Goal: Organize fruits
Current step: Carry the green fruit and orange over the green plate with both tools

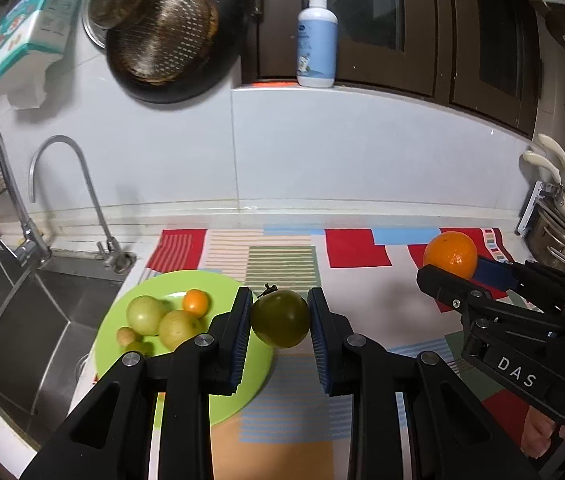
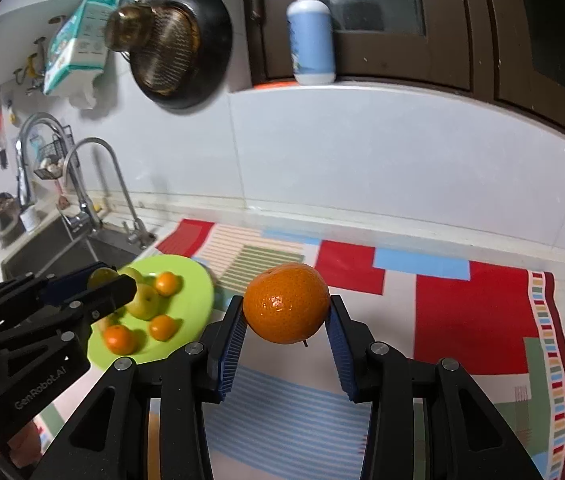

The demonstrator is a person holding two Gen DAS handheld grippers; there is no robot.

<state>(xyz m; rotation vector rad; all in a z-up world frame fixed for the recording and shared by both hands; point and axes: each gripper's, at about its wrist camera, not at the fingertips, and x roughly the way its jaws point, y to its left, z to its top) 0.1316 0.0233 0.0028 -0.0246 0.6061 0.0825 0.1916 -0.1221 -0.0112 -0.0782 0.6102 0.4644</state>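
Note:
A dark green round fruit [image 1: 280, 322] with a short stem is clamped between the blue pads of my left gripper [image 1: 280, 295], lifted above the mat just right of the lime green plate [image 1: 202, 284]. On the plate [image 2: 196, 292] lie several pale green fruits [image 1: 146, 314] and small oranges [image 2: 164, 283]. My right gripper [image 2: 286, 303] is shut on a large orange [image 2: 286, 304], also held off the mat. In the left wrist view that orange [image 1: 450, 255] and right gripper [image 1: 453, 270] appear at far right. From the right wrist, the left gripper [image 2: 107, 278] hangs over the plate.
A patterned mat [image 2: 462, 312] covers the counter. A steel sink [image 1: 22, 320] with two faucets [image 1: 82, 184] lies left of the plate. A soap bottle [image 1: 316, 36] stands on the ledge, pans [image 1: 170, 40] hang on the wall, and a pot [image 1: 562, 236] sits at far right.

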